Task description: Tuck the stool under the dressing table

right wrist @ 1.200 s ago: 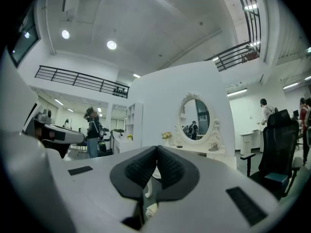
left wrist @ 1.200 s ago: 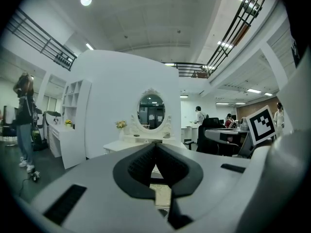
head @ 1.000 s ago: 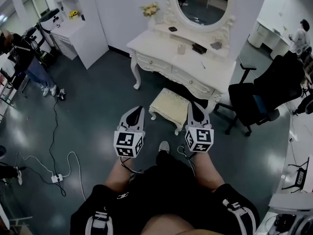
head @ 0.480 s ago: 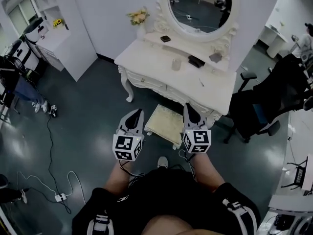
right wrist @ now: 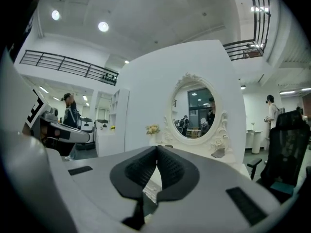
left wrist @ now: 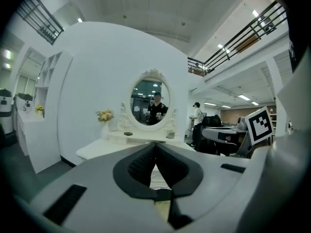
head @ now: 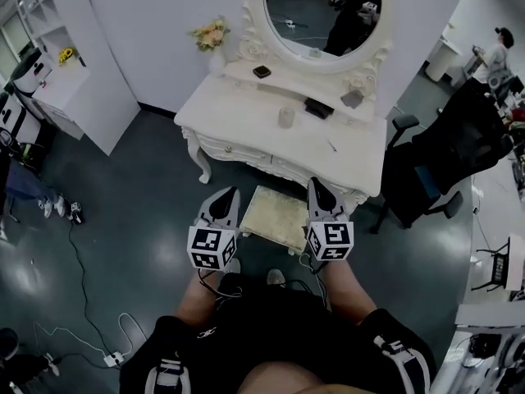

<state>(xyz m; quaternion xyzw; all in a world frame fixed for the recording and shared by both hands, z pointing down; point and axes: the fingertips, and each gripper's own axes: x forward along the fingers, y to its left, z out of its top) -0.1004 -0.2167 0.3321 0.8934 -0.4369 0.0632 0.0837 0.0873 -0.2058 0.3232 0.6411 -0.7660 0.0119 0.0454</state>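
A cream cushioned stool (head: pixel 276 217) stands on the dark floor just in front of the white dressing table (head: pixel 246 113), partly under its front edge. The table carries an oval mirror (head: pixel 321 11) and small items. My left gripper (head: pixel 232 191) hovers at the stool's left side, shut with nothing in it. My right gripper (head: pixel 312 182) hovers at the stool's right side, also shut and empty. In the left gripper view the left gripper (left wrist: pixel 155 143) points at the dressing table (left wrist: pixel 104 148). In the right gripper view the right gripper (right wrist: pixel 157 148) points at the mirror (right wrist: pixel 198 113).
A black office chair (head: pixel 435 167) stands right of the table. A white cabinet (head: pixel 78 97) stands at the left, with cables (head: pixel 82 261) on the floor. A vase of flowers (head: pixel 208 37) sits on the table's left corner. A person (head: pixel 492 56) stands far right.
I have walked toward the dressing table with both shut grippers. The stool and table now lie closer, and the stool sits between the two grippers.
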